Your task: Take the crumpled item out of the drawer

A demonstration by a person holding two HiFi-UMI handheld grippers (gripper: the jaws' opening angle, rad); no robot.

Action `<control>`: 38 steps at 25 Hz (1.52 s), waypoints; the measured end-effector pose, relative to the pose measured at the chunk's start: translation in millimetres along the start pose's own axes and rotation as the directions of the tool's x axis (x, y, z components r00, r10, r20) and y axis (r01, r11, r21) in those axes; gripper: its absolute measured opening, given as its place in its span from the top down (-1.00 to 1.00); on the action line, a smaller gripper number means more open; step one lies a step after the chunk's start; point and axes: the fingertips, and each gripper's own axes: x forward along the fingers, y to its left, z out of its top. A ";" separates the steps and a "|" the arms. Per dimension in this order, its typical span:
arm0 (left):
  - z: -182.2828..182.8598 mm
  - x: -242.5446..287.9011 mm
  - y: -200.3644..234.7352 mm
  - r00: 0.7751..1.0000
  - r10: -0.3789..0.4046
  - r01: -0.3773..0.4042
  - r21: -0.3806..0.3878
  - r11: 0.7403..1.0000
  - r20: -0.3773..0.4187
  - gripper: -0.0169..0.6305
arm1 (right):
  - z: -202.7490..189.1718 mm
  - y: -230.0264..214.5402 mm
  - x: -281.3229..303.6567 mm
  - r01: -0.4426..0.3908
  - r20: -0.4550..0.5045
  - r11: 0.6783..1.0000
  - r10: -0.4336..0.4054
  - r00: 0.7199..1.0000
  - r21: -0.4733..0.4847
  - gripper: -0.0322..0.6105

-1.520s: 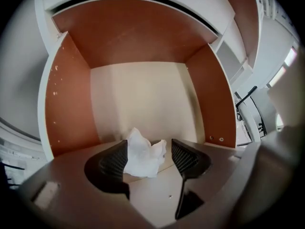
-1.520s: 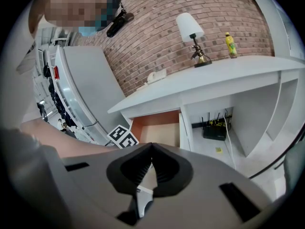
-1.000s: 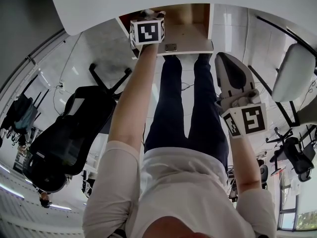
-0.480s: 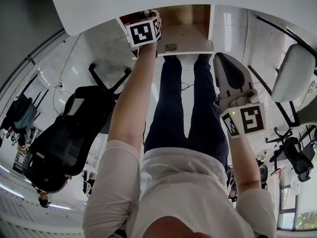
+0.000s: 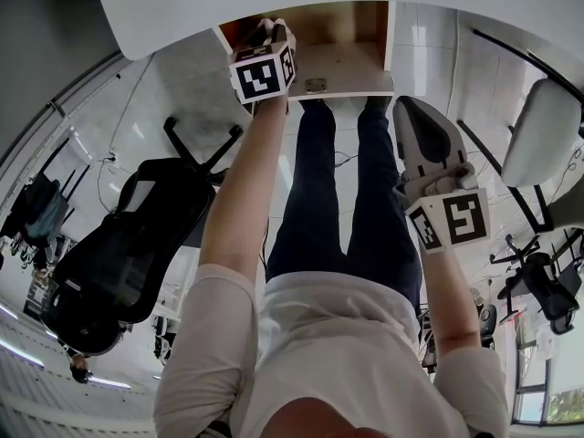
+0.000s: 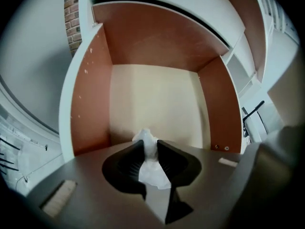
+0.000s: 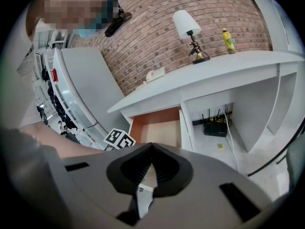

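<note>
Slippage is our risk: left gripper point(image 6: 151, 148) jaws, closing on the crumpled item point(image 6: 152, 172) at twelve o'clock, seemingly pinch only its edge.

Found the crumpled item point(image 6: 151, 162) between the closing jaws of the left gripper point(image 6: 149, 145), over the front of the drawer point(image 6: 90, 104). Saw that drawer under the desk point(image 7: 214, 69), with a lamp point(image 7: 188, 28) and a bottle point(image 7: 229, 40) on top, lamp left of bottle.

The drawer point(image 6: 152, 104) is smooth matt wood inside, white-painted at its edges. The crumpled item point(image 6: 150, 159) looks like thin, wrinkled white paper. The desk point(image 7: 214, 68) is smooth white.
</note>
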 end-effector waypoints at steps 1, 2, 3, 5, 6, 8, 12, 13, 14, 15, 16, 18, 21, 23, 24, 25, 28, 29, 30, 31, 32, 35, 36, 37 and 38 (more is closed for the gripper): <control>3.9 -6.0 -1.2 1.000 -0.002 0.002 0.011 1.000 0.024 0.65 | 0.2 0.2 -0.5 0.001 0.002 1.000 -0.001 1.000 -0.001 0.89; 8.4 -13.1 -2.4 0.999 -0.004 0.003 0.025 1.000 0.050 0.65 | 0.5 0.7 -1.0 0.001 0.003 1.000 -0.001 1.000 -0.001 0.89; 13.3 -21.5 -3.7 0.997 -0.008 0.005 0.040 0.999 0.079 0.65 | 1.0 1.2 -1.6 0.002 0.005 1.000 -0.002 1.000 -0.003 0.89; 23.5 -40.6 -6.2 0.990 -0.019 0.010 0.065 0.998 0.139 0.65 | 2.4 1.9 -2.7 0.004 0.008 1.000 -0.004 1.000 -0.005 0.89; 28.3 -50.8 -7.1 0.985 -0.026 0.014 0.074 0.997 0.169 0.65 | 3.2 1.9 -3.1 0.005 0.010 1.000 -0.005 1.000 -0.007 0.89; 36.7 -72.5 -8.4 0.973 -0.037 0.018 0.088 0.996 0.227 0.65 | 4.1 2.0 -3.7 0.010 0.013 1.000 -0.010 1.000 -0.012 0.89; 48.0 -116.4 -13.6 0.944 -0.053 0.014 0.118 0.993 0.327 0.65 | 3.8 1.8 -5.5 0.022 0.018 1.000 -0.022 1.000 -0.016 0.89; 49.5 -126.3 -16.6 0.936 -0.057 0.015 0.123 0.992 0.347 0.65 | 3.7 1.3 -6.3 0.027 0.019 1.000 -0.026 0.999 -0.017 0.89; 50.7 -135.8 -20.0 0.929 -0.063 0.018 0.126 0.992 0.366 0.65 | 3.8 0.8 -7.2 0.031 0.020 0.999 -0.030 0.999 -0.018 0.89; 51.7 -145.1 -23.6 0.921 -0.069 0.021 0.129 0.991 0.384 0.65 | 4.0 0.4 -8.0 0.035 0.020 0.999 -0.034 0.999 -0.020 0.89; 52.5 -154.3 -27.3 0.912 -0.077 0.025 0.134 0.991 0.402 0.65 | 4.4 0.5 -8.6 0.038 0.021 0.999 -0.038 0.999 -0.021 0.89; 52.9 -172.4 -35.1 0.896 -0.098 0.033 0.155 0.987 0.433 0.65 | 5.1 1.3 -9.6 0.043 0.023 0.999 -0.042 0.999 -0.023 0.89; 49.4 -198.4 -44.2 0.869 -0.116 0.028 0.187 0.982 0.481 0.65 | 5.5 2.1 -11.6 0.049 0.027 0.998 -0.049 0.998 -0.025 0.89; 44.8 -214.8 -47.4 0.845 -0.119 0.015 0.198 0.980 0.522 0.65 | 5.4 2.1 -13.5 0.057 0.031 0.998 -0.056 0.998 -0.026 0.89; 41.9 -221.9 -48.3 0.833 -0.121 0.011 0.203 0.979 0.540 0.65 | 5.2 2.2 -14.3 0.061 0.033 0.998 -0.060 0.998 -0.027 0.89; 38.9 -228.2 -48.8 0.822 -0.123 0.007 0.206 0.979 0.556 0.65 | 5.1 2.4 -14.9 0.065 0.034 0.998 -0.064 0.997 -0.027 0.89; 31.1 -240.9 -49.2 0.800 -0.124 -0.003 0.210 0.978 0.588 0.65 | 5.3 3.3 -15.7 0.070 0.036 0.997 -0.069 0.997 -0.032 0.89; 29.2 -243.2 -49.2 0.796 -0.123 -0.004 0.209 0.978 0.592 0.65 | 5.6 3.7 -15.9 0.070 0.037 0.997 -0.069 0.997 -0.034 0.89; 27.7 -244.8 -49.2 0.795 -0.123 -0.005 0.208 0.978 0.594 0.65 | 5.9 4.0 -16.1 0.070 0.037 0.997 -0.068 0.997 -0.035 0.89; 26.7 -245.9 -49.2 0.795 -0.121 -0.005 0.207 0.978 0.594 0.65 | 6.2 4.2 -16.5 0.069 0.038 0.997 -0.068 0.997 -0.036 0.89; 26.0 -246.7 -49.3 0.796 -0.120 -0.006 0.206 0.979 0.593 0.65 | 6.5 4.6 -17.0 0.070 0.038 0.997 -0.068 0.997 -0.037 0.89; 27.4 -248.2 -49.5 0.795 -0.123 -0.006 0.210 0.978 0.594 0.65 | 8.0 6.4 -18.4 0.071 0.040 0.997 -0.069 0.997 -0.040 0.89; 28.7 -248.9 -49.4 0.794 -0.124 -0.007 0.213 0.977 0.595 0.65 | 8.7 7.3 -18.9 0.071 0.042 0.997 -0.069 0.997 -0.041 0.89; 30.1 -250.0 -49.4 0.793 -0.125 -0.008 0.215 0.976 0.596 0.65 | 9.5 8.3 -19.7 0.072 0.044 0.997 -0.070 0.997 -0.042 0.89; 31.6 -251.8 -49.4 0.791 -0.126 -0.009 0.217 0.976 0.598 0.65 | 10.6 9.4 -20.7 0.074 0.047 0.996 -0.072 0.996 -0.044 0.89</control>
